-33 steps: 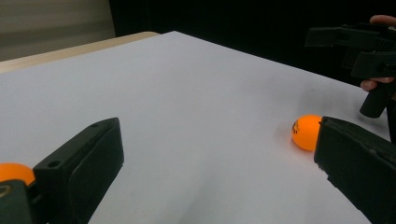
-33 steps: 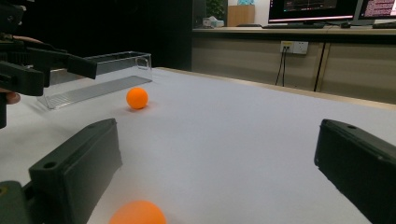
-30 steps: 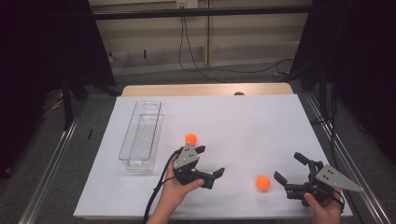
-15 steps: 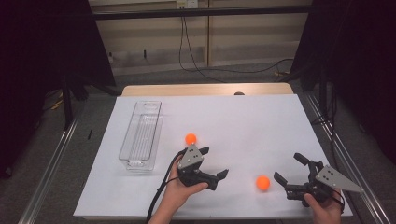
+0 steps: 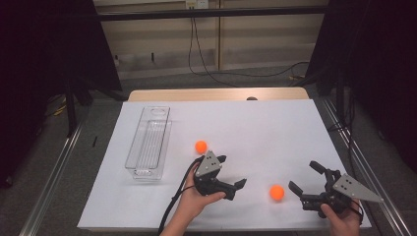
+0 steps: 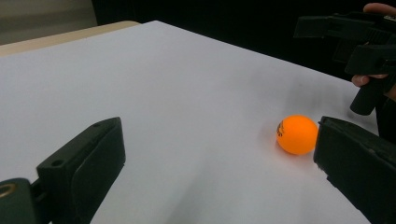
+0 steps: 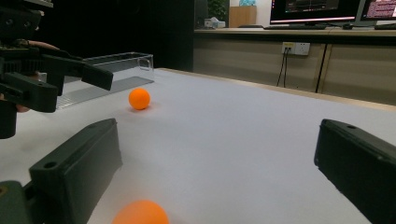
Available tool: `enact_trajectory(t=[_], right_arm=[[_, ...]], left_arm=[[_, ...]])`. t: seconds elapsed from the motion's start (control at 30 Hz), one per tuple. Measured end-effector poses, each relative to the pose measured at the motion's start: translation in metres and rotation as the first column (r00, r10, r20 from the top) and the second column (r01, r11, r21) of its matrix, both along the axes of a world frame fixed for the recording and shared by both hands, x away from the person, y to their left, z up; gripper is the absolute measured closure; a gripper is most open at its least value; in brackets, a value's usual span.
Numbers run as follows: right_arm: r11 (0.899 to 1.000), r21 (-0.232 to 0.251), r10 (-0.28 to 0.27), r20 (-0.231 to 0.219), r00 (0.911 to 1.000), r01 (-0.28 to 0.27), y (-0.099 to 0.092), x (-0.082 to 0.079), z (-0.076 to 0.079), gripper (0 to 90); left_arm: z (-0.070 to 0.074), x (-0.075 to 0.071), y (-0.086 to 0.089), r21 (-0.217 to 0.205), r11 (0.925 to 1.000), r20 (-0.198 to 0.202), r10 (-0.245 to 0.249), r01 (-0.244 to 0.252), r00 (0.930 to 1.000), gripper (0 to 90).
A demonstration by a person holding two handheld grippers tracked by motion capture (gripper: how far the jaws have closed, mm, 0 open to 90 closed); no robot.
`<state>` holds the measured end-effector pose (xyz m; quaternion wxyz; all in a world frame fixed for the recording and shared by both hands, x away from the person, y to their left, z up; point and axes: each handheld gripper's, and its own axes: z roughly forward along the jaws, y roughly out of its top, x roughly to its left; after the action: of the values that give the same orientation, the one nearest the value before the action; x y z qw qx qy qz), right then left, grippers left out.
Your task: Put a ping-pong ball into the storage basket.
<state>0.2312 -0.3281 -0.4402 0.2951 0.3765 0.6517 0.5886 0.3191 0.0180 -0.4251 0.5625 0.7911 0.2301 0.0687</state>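
Two orange balls lie on the white table sheet (image 5: 255, 128). One ball (image 5: 200, 146) rests just beyond my left gripper (image 5: 232, 171). The other ball (image 5: 277, 192) sits between the two grippers near the front edge. My left gripper is open and points right toward this nearer ball (image 6: 297, 134), which lies just ahead of its right jaw in the left gripper view. My right gripper (image 5: 302, 176) is open and points left, with the nearer ball (image 7: 140, 213) low between its jaws and the farther ball (image 7: 139, 98) beyond. Neither gripper holds anything.
A clear plastic tray (image 5: 147, 142) stands lengthwise at the table's left, also in the right gripper view as a clear tray (image 7: 112, 74) behind the left gripper (image 7: 56, 74). The table's front edge runs close under both hands. Metal rails flank the table.
My left gripper has shifted a little to the right, toward the nearer ball. The right gripper and both balls have stayed put.
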Motion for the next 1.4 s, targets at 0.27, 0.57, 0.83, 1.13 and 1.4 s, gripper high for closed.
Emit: enact_trajectory(t=[0.27, 0.57, 0.83, 1.13, 1.4], right_arm=[[1.0, 0.004, -0.002, 0.0, 1.0, 0.002, 0.0, 0.001, 0.0, 0.2], [1.0, 0.004, 0.0, 0.004, 1.0, 0.0, 0.001, 0.001, 0.001, 0.0], [1.0, 0.0, 0.009, 0.002, 1.0, -0.009, 0.002, 0.002, 0.0, 0.0], [1.0, 0.005, 0.011, 0.005, 0.9999, -0.011, 0.003, 0.004, 0.001, 0.0], [1.0, 0.012, 0.009, 0.006, 0.9999, -0.009, 0.003, 0.004, 0.001, 0.0]], left_arm=[[0.001, 0.0, -0.005, 0.007, 1.0, 0.004, -0.006, 0.006, 1.0, 2.3], [0.001, 0.0, -0.008, 0.019, 0.9998, 0.004, -0.011, 0.011, 0.9999, 2.3], [0.0, 0.0, -0.01, 0.024, 0.9996, 0.005, -0.013, 0.013, 0.9999, 2.3], [0.001, -0.001, -0.015, 0.029, 0.9994, 0.001, -0.021, 0.021, 0.9998, 2.4], [0.001, -0.001, -0.019, 0.041, 0.9987, 0.0, -0.03, 0.03, 0.9996, 2.4]])
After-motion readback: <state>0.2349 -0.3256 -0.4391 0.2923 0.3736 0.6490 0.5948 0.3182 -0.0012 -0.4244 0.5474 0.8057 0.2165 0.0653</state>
